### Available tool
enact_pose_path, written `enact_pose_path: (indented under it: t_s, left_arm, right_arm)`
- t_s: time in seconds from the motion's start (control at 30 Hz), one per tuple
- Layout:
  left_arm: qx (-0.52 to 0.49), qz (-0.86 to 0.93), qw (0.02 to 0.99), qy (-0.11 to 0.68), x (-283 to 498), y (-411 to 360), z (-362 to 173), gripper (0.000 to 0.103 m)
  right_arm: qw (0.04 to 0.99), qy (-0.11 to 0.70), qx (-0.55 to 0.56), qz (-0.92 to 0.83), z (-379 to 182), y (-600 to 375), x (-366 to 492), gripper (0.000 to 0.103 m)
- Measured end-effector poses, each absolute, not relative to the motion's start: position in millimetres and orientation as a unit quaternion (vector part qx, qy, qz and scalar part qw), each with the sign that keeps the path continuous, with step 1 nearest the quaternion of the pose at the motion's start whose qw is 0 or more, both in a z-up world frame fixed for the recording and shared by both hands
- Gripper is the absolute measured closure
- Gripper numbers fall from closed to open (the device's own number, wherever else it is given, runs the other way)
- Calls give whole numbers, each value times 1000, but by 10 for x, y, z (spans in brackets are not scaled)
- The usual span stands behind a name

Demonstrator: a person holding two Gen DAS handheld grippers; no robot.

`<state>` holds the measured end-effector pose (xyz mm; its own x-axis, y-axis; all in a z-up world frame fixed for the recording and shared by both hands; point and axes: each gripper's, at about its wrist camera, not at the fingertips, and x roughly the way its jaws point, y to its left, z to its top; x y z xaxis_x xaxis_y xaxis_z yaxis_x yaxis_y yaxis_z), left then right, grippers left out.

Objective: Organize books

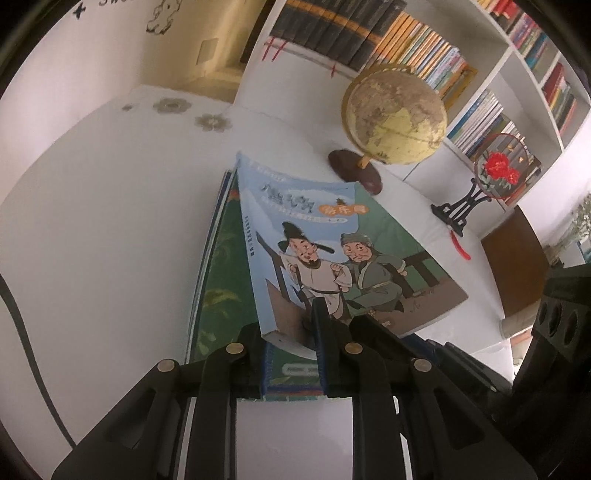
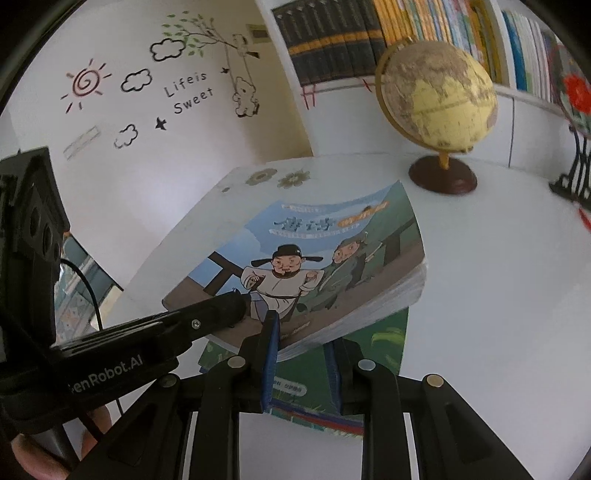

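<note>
White table (image 1: 110,229) in the left wrist view, left gripper (image 1: 295,354) pinching the cartoon book's (image 1: 332,240) near edge atop a green book (image 1: 221,280). Right wrist view: right gripper (image 2: 301,354) jaws clamp the same cartoon book, globe (image 2: 439,99) behind.

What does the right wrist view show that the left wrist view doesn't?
Only the right wrist view: the wall drawings reading "Life is Sweet", and the left gripper coming in from the side onto the cartoon-cover book.

Only the left wrist view: the red flower ornament whole on its black stand, and a brown cabinet.

Both: that book tilted over a green-cover book, the globe, and the bookshelf.
</note>
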<state>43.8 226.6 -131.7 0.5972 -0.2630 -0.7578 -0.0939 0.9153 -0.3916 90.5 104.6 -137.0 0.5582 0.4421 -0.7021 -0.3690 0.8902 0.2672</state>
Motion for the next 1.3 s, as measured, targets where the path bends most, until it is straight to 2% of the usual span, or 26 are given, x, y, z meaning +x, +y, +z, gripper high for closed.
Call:
enact_pose_path:
  t_s: [0.37,0.53,0.6,0.93,1.03,1.13,1.3]
  left_arm:
    - [-230,-37,852,468,454,2430,-1507,80]
    - [-227,-17,851,474,454,2508,-1542,81]
    - [-226,-14,849,478,468,2543,-1562,82]
    - [-209,12,853,478,532,2799,-1498,79]
    - [-194,14,857,478,642,2872,-1427,79]
    - [-184,16,858,479,812,2920,-1386,79]
    - [-168,23,853,493,1132,2949,-1440,79]
  right_arm:
    - [865,443,77,225,-1574,1082,875,80]
    - [840,476,102,240,-1667,1054,921,73]
    - [839,481,93,235,-1678,1057,913,69]
    - [810,516,36,278,-1672,909,743,68]
    - [810,516,53,274,-1564,631,670,68]
    - [824,508,80,236,-1454,369,821,63]
    - [842,487,133,191,-1374,152,1366,62]
